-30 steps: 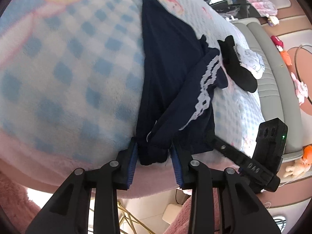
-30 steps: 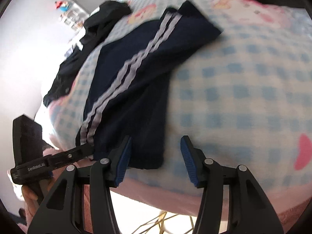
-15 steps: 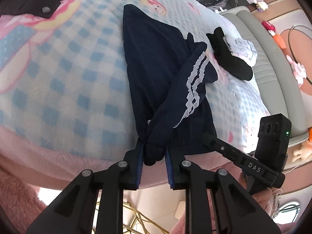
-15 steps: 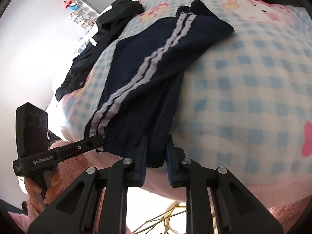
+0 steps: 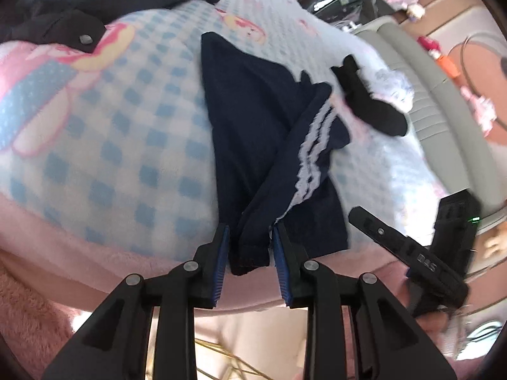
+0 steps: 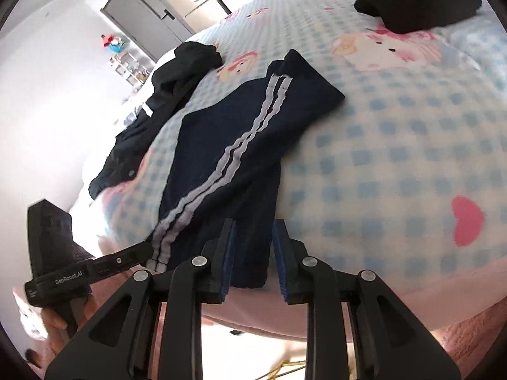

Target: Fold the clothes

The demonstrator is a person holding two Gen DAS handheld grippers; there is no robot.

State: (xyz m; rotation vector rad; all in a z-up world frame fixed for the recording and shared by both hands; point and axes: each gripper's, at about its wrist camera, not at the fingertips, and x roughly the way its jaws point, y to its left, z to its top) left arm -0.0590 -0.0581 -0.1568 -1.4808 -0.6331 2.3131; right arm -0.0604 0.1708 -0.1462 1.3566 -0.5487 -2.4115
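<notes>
At the bed's edge, both tongs (image 5: 248, 247) (image 6: 253, 247) are opening around the navy trousers' (image 6: 240, 145) hem.

Item count, both wrist views combined:

- Navy trousers (image 5: 253, 145) with white side stripes: one.
- White stripes (image 6: 221, 171) along the visible trouser leg: two, running parallel.
- Black sock (image 5: 370, 110) beside the trousers: one.
- Heap of black clothing (image 6: 168, 95) at the far edge of the bed: one heap; the number of garments in it cannot be told.
- Checked blanket (image 5: 104, 145) covering the bed: one.
- Grippers: two, the left gripper (image 5: 248, 253) and the right gripper (image 6: 253, 253), each with two fingers.
</notes>
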